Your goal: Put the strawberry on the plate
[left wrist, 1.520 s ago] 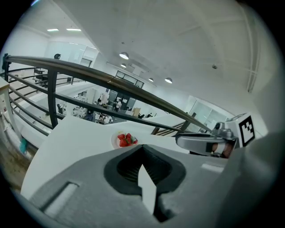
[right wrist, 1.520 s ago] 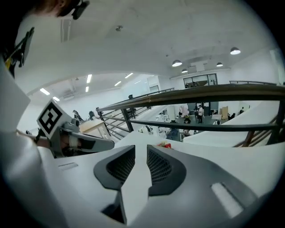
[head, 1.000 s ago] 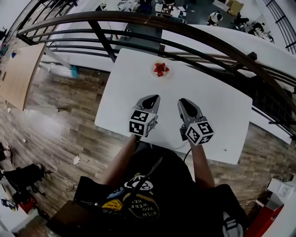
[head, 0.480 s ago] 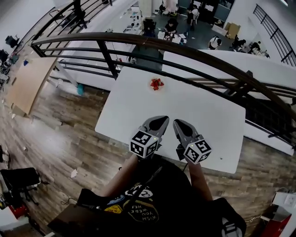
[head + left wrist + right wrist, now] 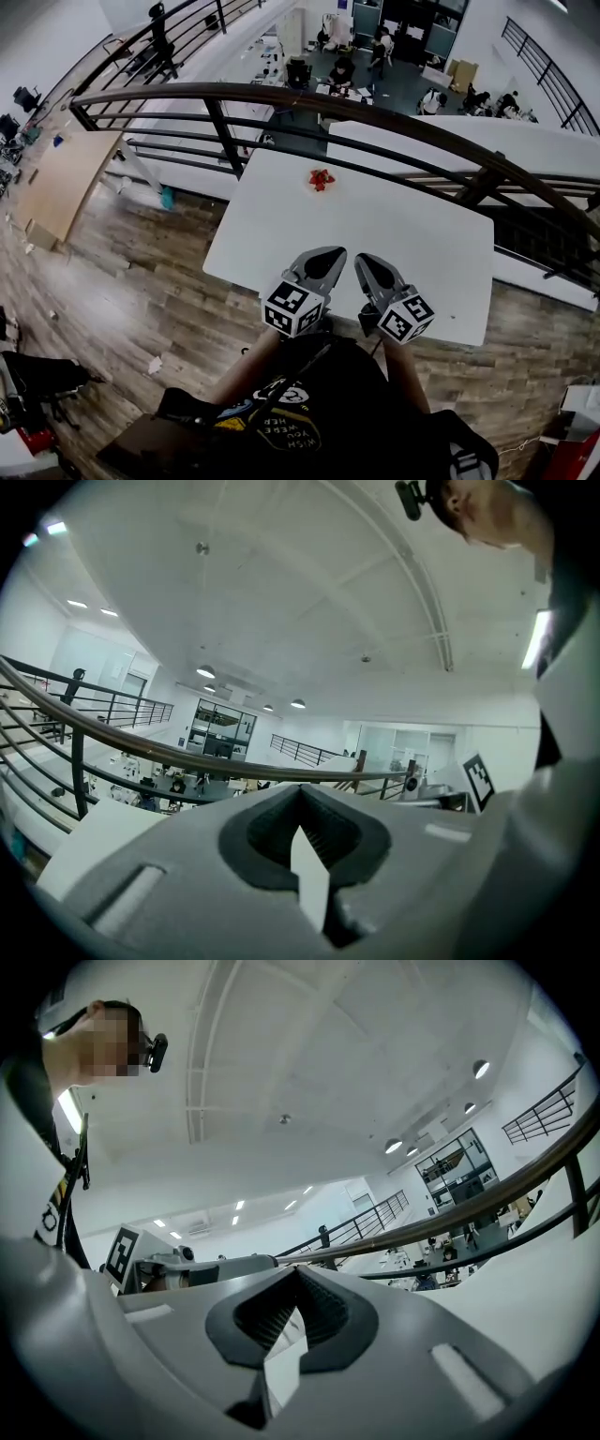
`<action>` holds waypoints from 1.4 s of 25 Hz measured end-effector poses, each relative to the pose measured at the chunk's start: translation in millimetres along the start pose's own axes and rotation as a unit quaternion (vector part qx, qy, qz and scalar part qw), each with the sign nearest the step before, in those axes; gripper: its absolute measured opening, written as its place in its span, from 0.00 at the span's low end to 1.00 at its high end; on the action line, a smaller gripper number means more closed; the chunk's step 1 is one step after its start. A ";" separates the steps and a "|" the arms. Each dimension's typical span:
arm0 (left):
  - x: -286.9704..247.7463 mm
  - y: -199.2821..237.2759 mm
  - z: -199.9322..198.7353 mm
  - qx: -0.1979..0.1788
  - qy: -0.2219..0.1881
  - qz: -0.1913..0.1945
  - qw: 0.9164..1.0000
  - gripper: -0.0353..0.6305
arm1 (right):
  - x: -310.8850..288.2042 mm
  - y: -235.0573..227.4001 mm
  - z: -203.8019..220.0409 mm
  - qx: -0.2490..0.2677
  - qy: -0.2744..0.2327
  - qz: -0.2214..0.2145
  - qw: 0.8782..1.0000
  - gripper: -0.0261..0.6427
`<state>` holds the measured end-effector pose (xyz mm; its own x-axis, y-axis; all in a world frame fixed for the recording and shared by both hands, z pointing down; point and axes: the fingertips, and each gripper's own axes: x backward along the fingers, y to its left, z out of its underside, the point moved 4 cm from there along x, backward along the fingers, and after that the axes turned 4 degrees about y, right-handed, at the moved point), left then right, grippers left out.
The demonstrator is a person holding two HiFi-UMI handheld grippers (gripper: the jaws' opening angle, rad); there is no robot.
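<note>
Judging from how things lie, the task appears finished. The strawberry (image 5: 321,178) is seen at the far side of the white desk (image 5: 422,244), seemingly on a pale plate (image 5: 309,185) barely distinguishable from the desktop. The left gripper (image 5: 325,258) and right gripper (image 5: 367,265) are seen at the near edge, jaws together, empty.

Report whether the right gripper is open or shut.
Shut: in the right gripper view its fingers meet at the tips, nothing between them.
</note>
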<state>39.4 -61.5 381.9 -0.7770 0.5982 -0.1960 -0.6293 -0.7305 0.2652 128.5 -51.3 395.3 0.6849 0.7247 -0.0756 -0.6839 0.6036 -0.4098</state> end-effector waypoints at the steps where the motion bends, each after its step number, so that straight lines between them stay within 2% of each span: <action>1: 9.9 0.1 -0.1 0.000 0.002 -0.006 1.000 0.06 | 0.4 8.5 0.3 -0.002 -0.001 0.000 1.000 0.04; 5: 55.9 5.4 7.3 0.009 0.012 -0.039 0.999 0.06 | 1.8 47.8 5.8 0.001 0.001 -0.003 1.000 0.05; 12: 112.4 7.6 35.4 0.058 0.021 -0.044 0.997 0.06 | 10.7 87.7 32.4 0.000 0.017 0.014 1.000 0.05; 15: 122.7 7.8 45.2 0.048 0.026 -0.061 0.997 0.06 | 17.7 91.2 40.6 0.004 0.028 0.029 0.999 0.05; 18: 129.4 12.4 49.3 0.026 0.030 -0.104 0.994 0.06 | 28.5 83.3 41.8 0.012 0.035 0.045 0.998 0.05; 22: 129.4 8.9 38.2 0.027 0.018 -0.128 0.991 0.06 | 38.3 84.9 30.8 0.019 0.030 0.022 0.999 0.04; 29: 102.5 -32.1 38.5 0.015 0.019 -0.106 0.994 0.06 | 64.3 80.3 21.4 0.028 0.022 0.014 0.999 0.04; 35: 91.7 -44.4 41.2 0.012 0.025 -0.091 0.995 0.06 | 76.3 76.8 17.3 0.027 0.010 0.016 0.999 0.04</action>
<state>-3.3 39.3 391.0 -0.6500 0.7026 -0.2895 -0.7599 -0.6027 0.2436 123.9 56.1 373.7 0.6673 0.7371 -0.1067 -0.7175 0.5976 -0.3579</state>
